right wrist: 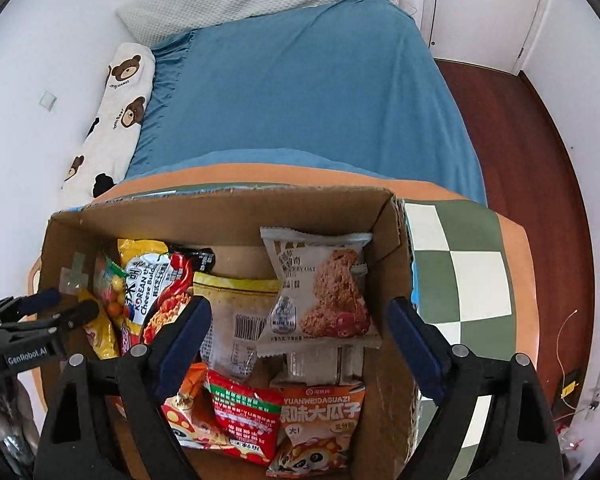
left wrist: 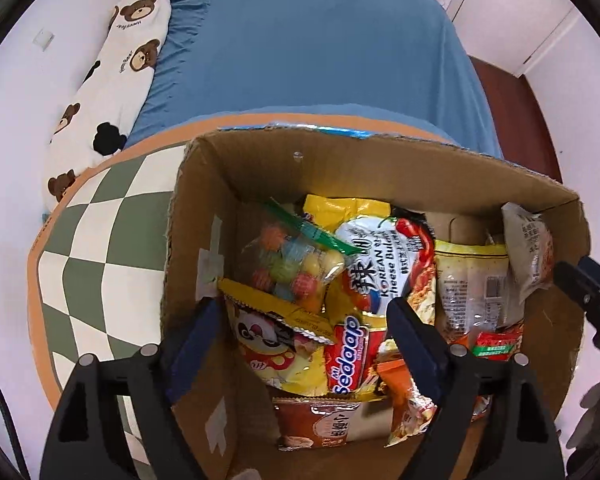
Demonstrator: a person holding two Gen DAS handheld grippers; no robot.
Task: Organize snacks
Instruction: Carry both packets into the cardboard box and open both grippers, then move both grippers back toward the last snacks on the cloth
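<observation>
An open cardboard box (left wrist: 340, 160) holds many snack packs; it also shows in the right wrist view (right wrist: 228, 208). Inside lie a clear candy bag (left wrist: 292, 264), a Korean cheese noodle pack (left wrist: 384, 264), a red Sedaap pack (left wrist: 346, 356) and a yellow cartoon pack (left wrist: 276, 348). A grey oat cookie pack (right wrist: 320, 292) leans at the box's right wall, above an orange melon-seed pack (right wrist: 320, 420) and a red-green pack (right wrist: 244, 408). My left gripper (left wrist: 304, 316) is open over the box's left side, empty. My right gripper (right wrist: 300, 316) is open over the right side, empty.
The box stands on a green-and-white checkered mat with an orange border (left wrist: 100, 248) at the foot of a bed with a blue sheet (left wrist: 312, 48). A bear-print bolster (left wrist: 116, 72) lies along the wall. Dark wood floor (right wrist: 532, 152) is at the right.
</observation>
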